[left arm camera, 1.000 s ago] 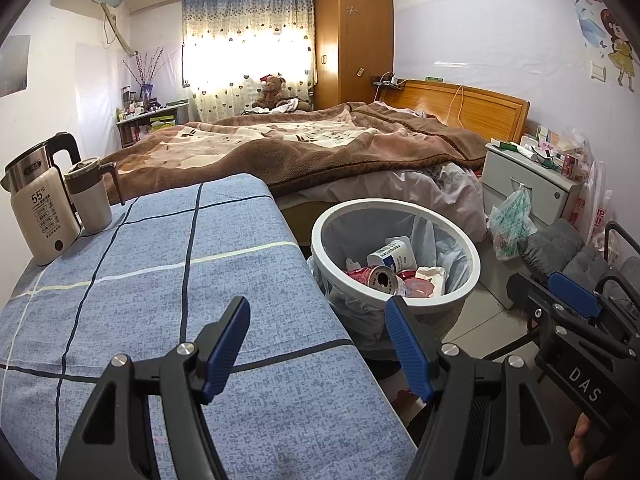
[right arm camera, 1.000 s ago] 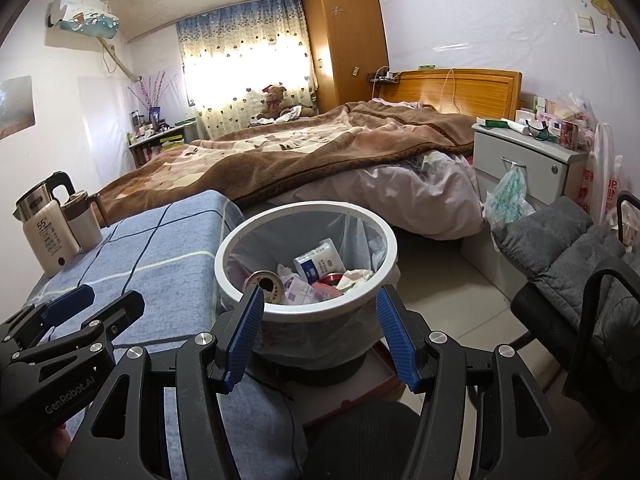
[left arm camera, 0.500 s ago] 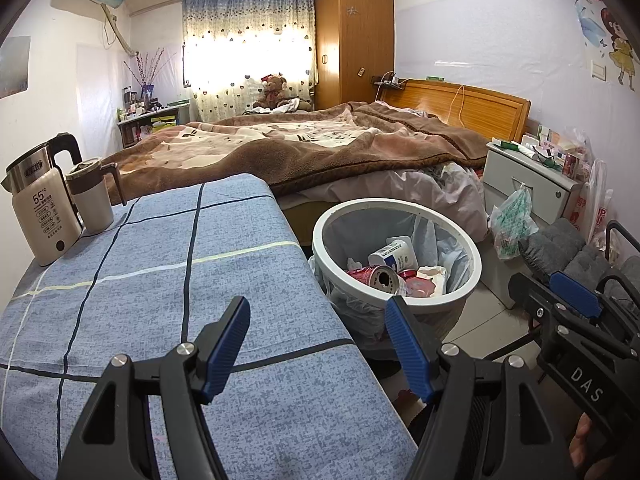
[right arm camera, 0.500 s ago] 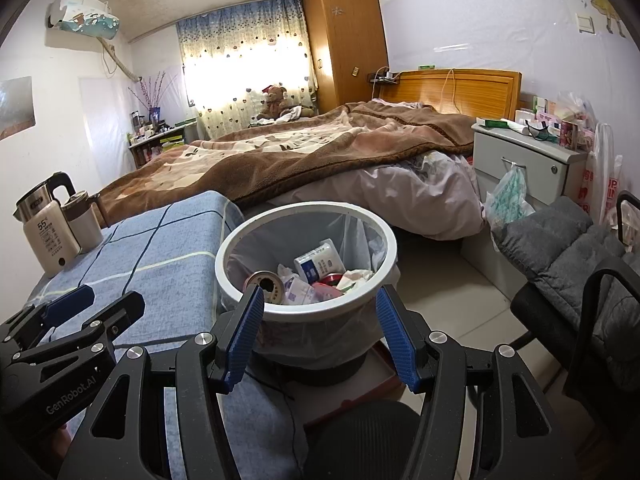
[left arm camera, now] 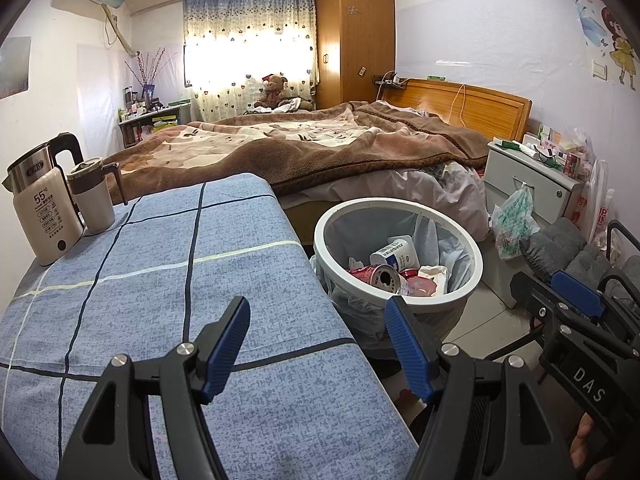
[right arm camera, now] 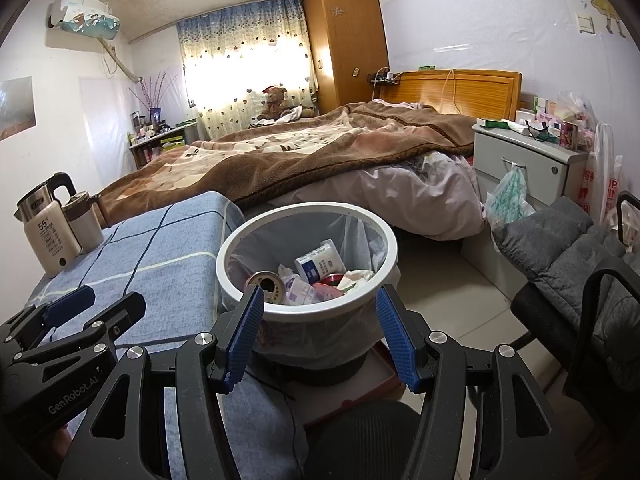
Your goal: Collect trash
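Matte black left gripper (left arm camera: pixel 318 320) and right gripper (right arm camera: pixel 320 306), blue ribbed fingers (left arm camera: pixel 226 346), silver screws. White lettering: "GenRobot.AI" on left, "DAS" on right.

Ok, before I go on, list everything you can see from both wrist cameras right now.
round white plastic trash bin with clear liner: one, on the floor between table and bed.
crushed red drink can: one, red and silver, inside the bin.
white and blue paper cup: one, lying inside the bin.
crumpled white wrappers: several, inside the bin.
blue checked tablecloth: one, covering the table.
cream and steel electric kettle: one, table's far left corner.
beige mug with dark handle: one, beside the kettle.
brown blanket: one, on the bed.
grey bedside cabinet: one, right of the bed.
grey padded chair: one, far right.
left hand-held gripper: black with blue pads, open, holding nothing.
right hand-held gripper: same, open, holding nothing.
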### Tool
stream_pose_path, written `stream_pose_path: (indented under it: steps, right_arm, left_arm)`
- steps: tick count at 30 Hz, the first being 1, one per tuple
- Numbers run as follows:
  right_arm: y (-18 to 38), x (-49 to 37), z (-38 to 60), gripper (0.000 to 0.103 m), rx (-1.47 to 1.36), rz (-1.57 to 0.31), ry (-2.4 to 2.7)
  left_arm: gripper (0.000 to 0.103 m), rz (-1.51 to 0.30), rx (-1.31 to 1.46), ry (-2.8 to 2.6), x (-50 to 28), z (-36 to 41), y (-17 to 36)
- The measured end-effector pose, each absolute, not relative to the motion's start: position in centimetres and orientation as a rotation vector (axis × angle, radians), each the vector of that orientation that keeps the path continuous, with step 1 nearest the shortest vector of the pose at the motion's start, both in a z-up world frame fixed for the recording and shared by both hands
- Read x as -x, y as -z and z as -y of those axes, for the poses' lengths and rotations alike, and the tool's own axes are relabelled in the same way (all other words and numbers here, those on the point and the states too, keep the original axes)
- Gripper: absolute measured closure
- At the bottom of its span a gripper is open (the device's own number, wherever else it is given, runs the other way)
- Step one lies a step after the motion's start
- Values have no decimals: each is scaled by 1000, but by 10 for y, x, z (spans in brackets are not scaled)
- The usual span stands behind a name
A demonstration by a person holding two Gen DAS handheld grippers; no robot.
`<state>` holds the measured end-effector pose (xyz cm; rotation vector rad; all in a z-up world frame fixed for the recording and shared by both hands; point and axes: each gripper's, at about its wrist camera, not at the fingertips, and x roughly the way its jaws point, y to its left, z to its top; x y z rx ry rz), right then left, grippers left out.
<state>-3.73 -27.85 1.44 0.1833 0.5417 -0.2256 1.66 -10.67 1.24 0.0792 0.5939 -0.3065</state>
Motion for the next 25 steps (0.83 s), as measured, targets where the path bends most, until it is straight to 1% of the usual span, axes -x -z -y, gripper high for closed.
stream_pose_path:
  steps: [25]
  right_arm:
    - [-15, 38, 277, 44, -181, -545, 223]
  left_arm:
    - [31, -604, -77, 303, -15, 105, -10]
